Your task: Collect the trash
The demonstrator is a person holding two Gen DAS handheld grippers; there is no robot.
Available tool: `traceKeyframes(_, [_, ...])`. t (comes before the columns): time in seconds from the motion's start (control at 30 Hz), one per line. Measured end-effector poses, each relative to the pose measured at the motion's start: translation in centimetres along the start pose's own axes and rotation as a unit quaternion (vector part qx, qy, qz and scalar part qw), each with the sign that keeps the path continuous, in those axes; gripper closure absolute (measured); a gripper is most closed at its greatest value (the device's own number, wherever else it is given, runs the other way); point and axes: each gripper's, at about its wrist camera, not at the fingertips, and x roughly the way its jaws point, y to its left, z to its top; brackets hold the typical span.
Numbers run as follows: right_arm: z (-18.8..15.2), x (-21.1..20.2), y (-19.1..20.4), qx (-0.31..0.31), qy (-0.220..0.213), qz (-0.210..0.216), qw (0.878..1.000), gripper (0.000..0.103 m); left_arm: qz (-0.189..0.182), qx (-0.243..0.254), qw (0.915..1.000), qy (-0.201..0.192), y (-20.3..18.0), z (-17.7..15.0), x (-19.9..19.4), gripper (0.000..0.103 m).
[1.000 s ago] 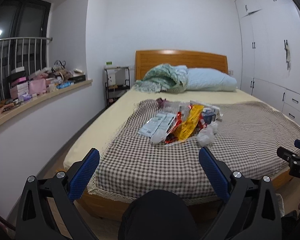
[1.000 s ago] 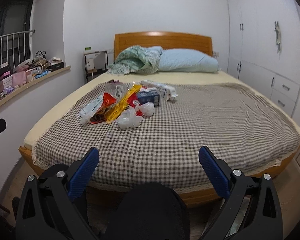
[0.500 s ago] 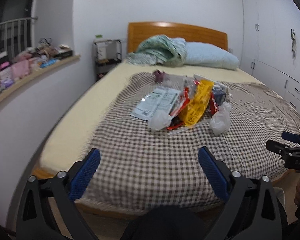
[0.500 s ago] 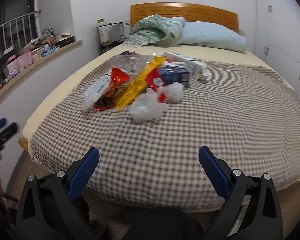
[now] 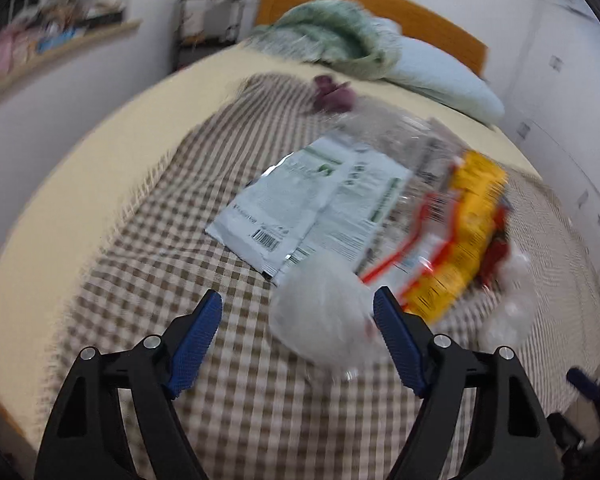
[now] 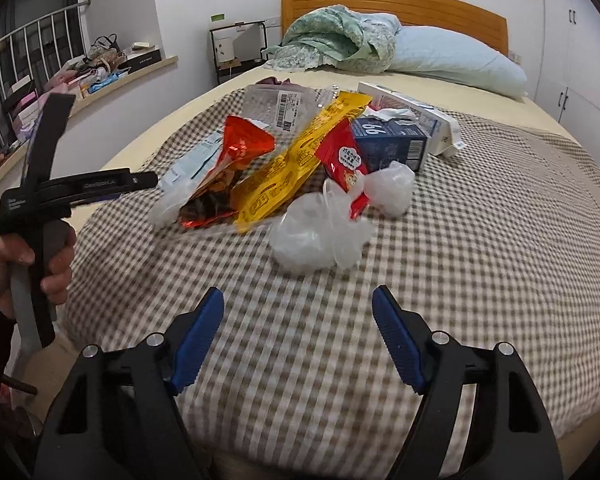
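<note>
A heap of trash lies on the checked blanket (image 6: 460, 240): a white crumpled bag (image 5: 320, 312), pale printed pouches (image 5: 312, 200), a yellow wrapper (image 6: 300, 160), red wrappers (image 6: 240, 148), a blue carton (image 6: 392, 144) and a second white bag (image 6: 308, 236). My left gripper (image 5: 298, 296) hangs over the first white bag, jaws closing; the bag sits between the fingers, close to the right one, in a blurred picture. My right gripper (image 6: 298, 291) is short of the second white bag, jaws closing on nothing.
The bed has a wooden headboard (image 6: 392, 0), a green quilt (image 6: 336, 40) and a pale blue pillow (image 6: 452, 60) at its far end. A cluttered ledge (image 6: 100, 72) runs along the left wall. A hand (image 6: 4, 264) holds the left tool's handle at the left edge.
Both grippers have moved forward and down over the bed towards the trash heap. Their jaws stand narrower than before. The left one now has the white bag between its fingers.
</note>
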Motion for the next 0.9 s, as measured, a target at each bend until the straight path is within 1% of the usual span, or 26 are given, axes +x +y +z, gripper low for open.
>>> traceKeyframes(0.03, [0.3, 0.6, 0.0, 0.000, -0.001, 0.000, 1.000, 0.029, -0.016, -0.020, 0.9996, 0.013, 0.5, 0.2, 1.1, 0.028])
traceKeyframes(0.07, [0.9, 1.7, -0.2, 0.000, -0.003, -0.001, 1.000, 0.029, -0.021, -0.027, 0.9991, 0.025, 0.8, 0.1, 1.7, 0.030])
traceKeyframes(0.1, [1.4, 2.6, -0.5, 0.002, -0.003, 0.000, 1.000, 0.029, -0.026, -0.028, 0.9984, 0.042, 1.0, -0.1, 2.4, 0.044])
traceKeyframes(0.13, [1.9, 3.7, -0.7, 0.006, -0.004, 0.001, 1.000, 0.029, -0.032, -0.027, 0.9978, 0.052, 1.1, -0.2, 2.8, 0.052])
traceKeyframes(0.17, [2.2, 4.4, -0.9, 0.010, -0.005, 0.003, 1.000, 0.029, -0.043, -0.025, 0.9969, 0.061, 1.0, -0.4, 3.2, 0.068])
traceKeyframes(0.2, [2.5, 5.2, -1.2, 0.014, -0.004, 0.005, 1.000, 0.032, -0.044, -0.022, 0.9966, 0.067, 1.0, -0.6, 3.5, 0.082])
traceKeyframes(0.23, [2.9, 6.6, -1.5, 0.018, 0.002, 0.007, 1.000, 0.037, -0.035, -0.023, 0.9971, 0.064, 1.0, -0.7, 3.4, 0.087])
traceKeyframes(0.27, [3.0, 7.4, -1.7, 0.020, 0.006, 0.010, 1.000, 0.046, -0.031, -0.025, 0.9975, 0.059, 1.0, -0.9, 3.1, 0.093])
traceKeyframes(0.3, [2.9, 8.2, -1.9, 0.022, 0.010, 0.017, 1.000, 0.061, -0.031, -0.026, 0.9978, 0.053, 1.0, -0.9, 2.6, 0.097])
traceKeyframes(0.37, [2.8, 8.5, -2.2, 0.023, 0.015, 0.030, 0.999, 0.074, -0.025, -0.034, 0.9982, 0.044, 1.2, -1.0, 1.3, 0.099])
traceKeyframes(0.4, [2.8, 7.9, -2.2, 0.020, 0.011, 0.030, 0.999, 0.083, -0.012, -0.032, 0.9987, 0.038, 1.2, -1.1, 0.3, 0.100])
traceKeyframes(0.47, [2.6, 5.8, -2.2, 0.008, -0.008, 0.018, 1.000, 0.089, 0.008, -0.022, 0.9995, 0.020, 1.1, -1.2, -1.9, 0.101])
traceKeyframes(0.53, [2.2, 3.5, -2.7, 0.005, -0.022, 0.016, 1.000, 0.091, 0.024, -0.020, 0.9995, 0.000, 0.8, -1.4, -4.6, 0.102])
traceKeyframes(0.6, [1.4, 0.4, -3.8, 0.009, -0.038, 0.007, 0.999, 0.092, 0.022, -0.022, 0.9994, -0.014, 0.0, -1.5, -7.2, 0.102])
traceKeyframes(0.7, [0.2, -3.3, -6.1, 0.020, -0.051, -0.009, 0.998, 0.092, 0.023, -0.010, 0.9992, -0.032, -2.4, -2.0, -10.6, 0.103])
traceKeyframes(0.77, [-1.1, -6.1, -8.3, 0.032, -0.059, -0.025, 0.997, 0.092, 0.016, 0.008, 0.9993, -0.032, -4.1, -2.7, -12.3, 0.103])
traceKeyframes(0.83, [-2.5, -8.5, -10.4, 0.043, -0.065, -0.044, 0.996, 0.092, -0.003, 0.034, 0.9988, -0.034, -7.3, -3.8, -13.7, 0.103])
traceKeyframes(0.9, [-4.2, -11.3, -13.3, 0.055, -0.071, -0.072, 0.993, 0.092, -0.028, 0.073, 0.9965, -0.030, -11.5, -5.7, -14.7, 0.103])
